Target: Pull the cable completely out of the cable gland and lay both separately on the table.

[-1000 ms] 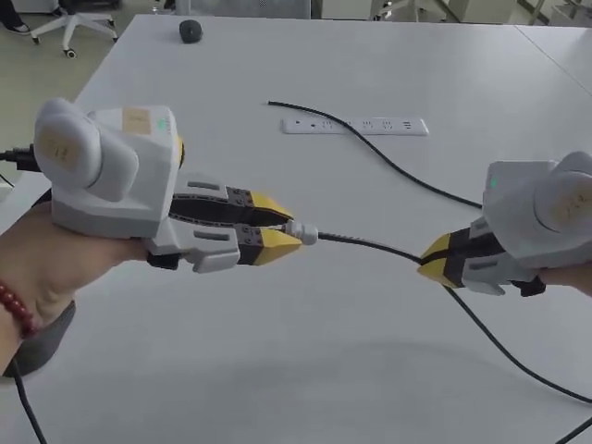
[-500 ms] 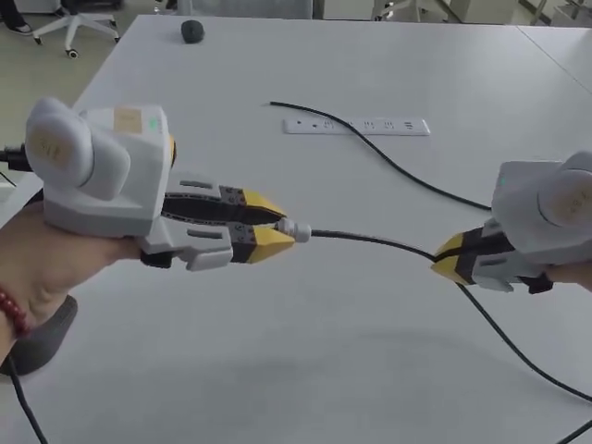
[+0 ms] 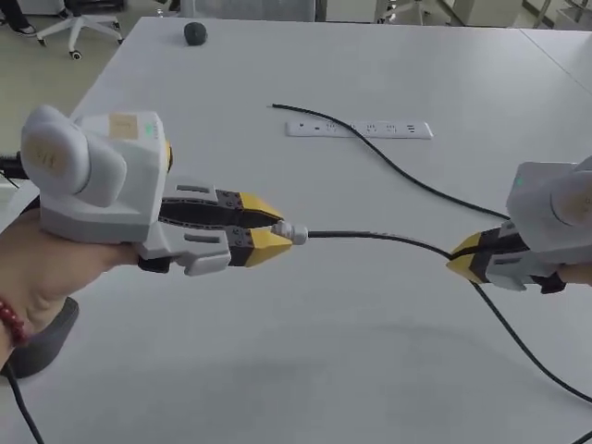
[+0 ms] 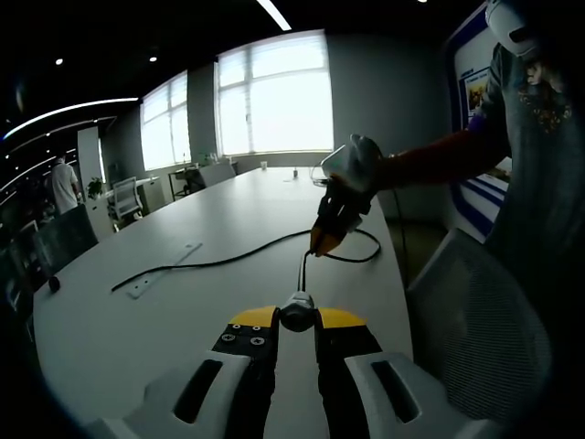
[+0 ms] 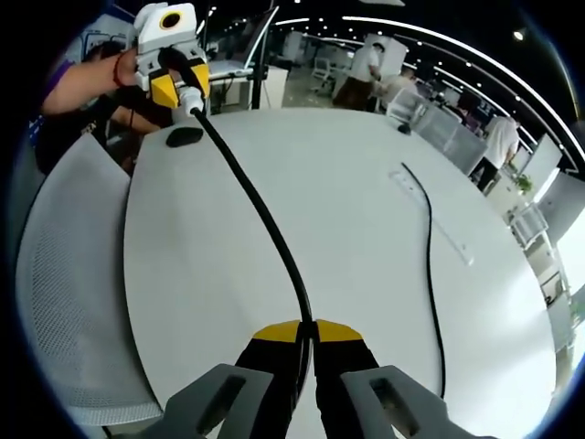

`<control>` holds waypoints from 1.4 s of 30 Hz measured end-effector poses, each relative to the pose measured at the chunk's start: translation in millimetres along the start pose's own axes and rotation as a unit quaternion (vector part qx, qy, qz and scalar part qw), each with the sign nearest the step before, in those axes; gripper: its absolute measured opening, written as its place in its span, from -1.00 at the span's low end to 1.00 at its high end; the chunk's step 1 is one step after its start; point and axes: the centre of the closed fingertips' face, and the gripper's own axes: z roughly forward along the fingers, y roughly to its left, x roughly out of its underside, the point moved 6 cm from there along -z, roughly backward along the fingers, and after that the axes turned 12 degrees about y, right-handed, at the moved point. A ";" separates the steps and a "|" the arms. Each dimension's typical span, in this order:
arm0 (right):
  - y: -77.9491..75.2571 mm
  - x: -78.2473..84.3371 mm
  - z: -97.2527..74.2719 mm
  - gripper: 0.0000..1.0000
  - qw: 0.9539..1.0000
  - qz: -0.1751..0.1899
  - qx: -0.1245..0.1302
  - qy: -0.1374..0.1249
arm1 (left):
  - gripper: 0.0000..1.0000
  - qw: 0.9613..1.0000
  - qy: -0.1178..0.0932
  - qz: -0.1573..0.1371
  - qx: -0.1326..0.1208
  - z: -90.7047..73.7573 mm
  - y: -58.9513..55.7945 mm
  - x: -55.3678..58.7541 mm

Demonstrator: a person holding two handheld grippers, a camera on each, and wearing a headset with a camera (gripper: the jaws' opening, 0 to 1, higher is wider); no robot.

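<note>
- The left gripper (image 3: 277, 228) is held above the counter (image 3: 324, 361) at the left, jaws pointing right and clamped on the gland (image 3: 296, 233).
- The cable (image 3: 388, 239) sits in the gland and spans rightward through the air.
- The right gripper (image 3: 460, 263), at the right, has its jaws pinched tight on the cable.
- Past that gripper, the cable drops to the counter and runs off near right.
- A power strip (image 3: 361, 129) lies farther back, with a stretch of black cable across it.
- A dark mouse (image 3: 194, 33) rests near the far edge.
</note>
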 end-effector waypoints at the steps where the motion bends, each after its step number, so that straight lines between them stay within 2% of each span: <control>1: -0.7 0.0 0.0 -1.00 1.000 0.001 0.002 0.000 | -0.68 1.000 0.000 0.000 -0.002 -0.4 0.8 0.2; 11: -8.5 1.4 -0.8 -1.00 1.000 0.013 0.013 0.005 | -0.68 1.000 -0.004 -0.005 -0.013 -5.4 6.7 0.9; 18: -12.0 0.7 1.7 -1.00 1.000 0.028 0.015 0.002 | -0.68 1.000 -0.005 -0.004 -0.007 1.0 2.8 -1.9; 24: -18.1 -6.8 6.4 -1.00 0.999 0.033 0.022 -0.004 | -0.68 1.000 -0.007 0.000 0.002 11.2 -1.4 -5.0; 30: -35.3 -20.5 10.0 -1.00 0.997 0.052 0.045 -0.026 | -0.68 1.000 -0.010 -0.003 0.008 16.1 -1.7 -5.0; 34: -46.1 -30.7 18.2 -1.00 0.996 0.058 0.056 -0.035 | -0.68 1.000 -0.009 -0.004 0.012 20.9 0.1 -2.9; 42: -57.7 -39.1 41.8 -1.00 0.996 0.068 0.050 -0.030 | -0.68 1.000 -0.011 -0.012 0.014 30.0 5.6 1.5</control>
